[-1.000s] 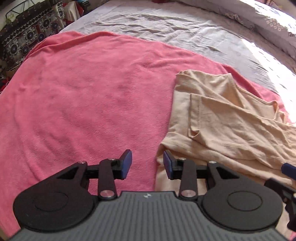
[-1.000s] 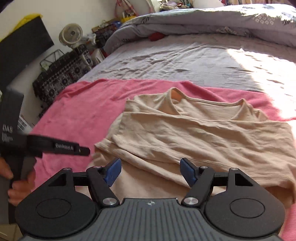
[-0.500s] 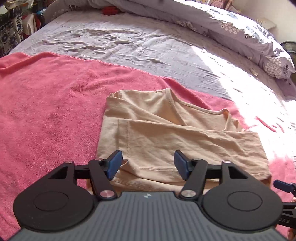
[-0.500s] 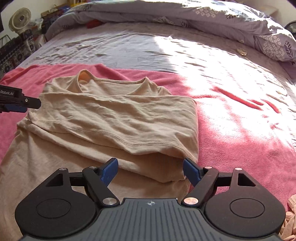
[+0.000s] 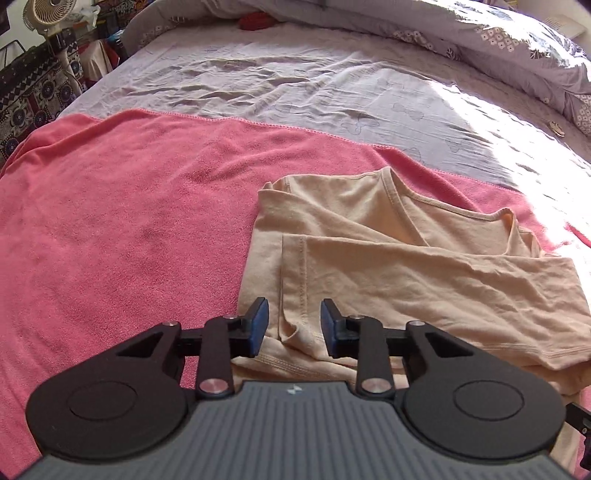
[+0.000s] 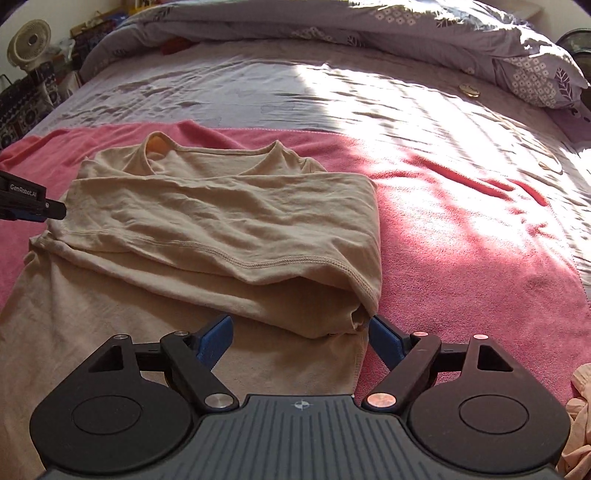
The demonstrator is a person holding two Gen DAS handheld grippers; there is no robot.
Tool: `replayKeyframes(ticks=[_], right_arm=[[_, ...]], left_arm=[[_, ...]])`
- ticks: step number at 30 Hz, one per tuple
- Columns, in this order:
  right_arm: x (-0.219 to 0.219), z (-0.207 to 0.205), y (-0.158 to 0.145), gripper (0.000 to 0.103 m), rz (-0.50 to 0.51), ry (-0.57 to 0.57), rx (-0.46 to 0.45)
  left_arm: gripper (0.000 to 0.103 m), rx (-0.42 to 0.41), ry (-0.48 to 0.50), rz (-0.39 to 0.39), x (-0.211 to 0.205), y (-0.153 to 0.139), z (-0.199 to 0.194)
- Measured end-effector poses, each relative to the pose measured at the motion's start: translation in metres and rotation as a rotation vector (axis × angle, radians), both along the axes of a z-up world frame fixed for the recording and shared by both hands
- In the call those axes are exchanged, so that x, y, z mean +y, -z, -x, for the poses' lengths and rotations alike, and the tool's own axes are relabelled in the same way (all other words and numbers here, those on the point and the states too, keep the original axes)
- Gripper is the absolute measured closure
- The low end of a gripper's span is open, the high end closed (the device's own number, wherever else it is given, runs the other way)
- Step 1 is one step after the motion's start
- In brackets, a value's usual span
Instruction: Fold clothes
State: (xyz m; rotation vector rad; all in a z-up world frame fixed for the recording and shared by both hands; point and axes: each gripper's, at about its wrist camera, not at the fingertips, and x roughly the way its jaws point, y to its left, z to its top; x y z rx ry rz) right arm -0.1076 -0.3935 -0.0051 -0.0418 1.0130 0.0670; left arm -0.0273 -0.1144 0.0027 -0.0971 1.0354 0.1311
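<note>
two grippers over one beige t-shirt [image 5: 406, 266]: left gripper [image 5: 294, 322], jaws closing, straddles a raised fold at the shirt's left near corner, pads either side of the cloth and not yet pressing it; right gripper [image 6: 299, 338], jaws opening and spread wide, sits at the near right corner of the folded layers, cloth between the pads, not gripped. the shirt lies part-folded, hem drawn up over the chest, on one pink towel [image 5: 129, 221] spread on one grey bedsheet [image 6: 332, 96]; beyond, one rumpled grey duvet [image 6: 332, 26], one fan [image 6: 29, 44]; no containers.
</note>
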Motion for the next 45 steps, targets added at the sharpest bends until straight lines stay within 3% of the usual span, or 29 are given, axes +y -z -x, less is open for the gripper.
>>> replayKeyframes(ticks=[6,8,9,10,15,17,20,23,27,30,35,39,45], right_arm=[[-0.002,0.000,0.001,0.019,-0.004,0.005,0.002],[-0.002,0.001,0.002,0.018,-0.006,0.001,0.011],[-0.002,0.001,0.003,0.018,-0.007,0.000,0.013],[-0.001,0.002,0.003,0.018,-0.007,-0.001,0.014],[-0.001,0.003,0.003,0.018,0.001,0.001,0.004],[0.002,0.004,-0.001,0.018,0.055,-0.018,-0.036],[0.013,0.003,-0.004,0.016,0.246,-0.115,-0.123],[0.021,-0.002,0.003,0.016,0.408,-0.240,-0.144],[0.025,-0.007,0.009,0.016,0.471,-0.338,-0.157],[0.027,-0.011,0.011,0.016,0.469,-0.358,-0.147],[0.020,-0.018,0.022,0.016,0.416,-0.313,-0.044],[0.006,-0.013,0.022,0.016,0.362,-0.306,0.005],[-0.022,-0.021,0.007,0.016,0.220,-0.248,0.012]], left_arm=[[0.063,0.079,0.015,-0.016,-0.009,0.020,-0.005],[0.074,0.097,-0.003,-0.023,-0.010,0.027,-0.005],[0.089,0.093,-0.002,-0.025,-0.011,0.027,-0.005],[0.095,0.090,0.004,-0.023,-0.012,0.025,-0.005],[0.098,0.078,0.012,-0.028,-0.013,0.018,-0.006],[0.098,0.081,0.010,-0.019,-0.012,0.014,-0.007],[0.098,0.079,0.011,-0.022,-0.006,0.006,-0.013],[0.098,0.067,0.022,-0.044,0.000,0.000,-0.019],[0.098,0.038,0.026,-0.049,0.006,-0.010,-0.026],[0.098,0.033,0.040,-0.069,0.008,-0.012,-0.028],[0.095,0.155,0.057,-0.145,0.012,0.019,-0.027],[0.082,0.143,0.088,-0.194,0.015,0.020,-0.021],[0.084,0.171,-0.040,-0.269,0.053,0.018,-0.030]])
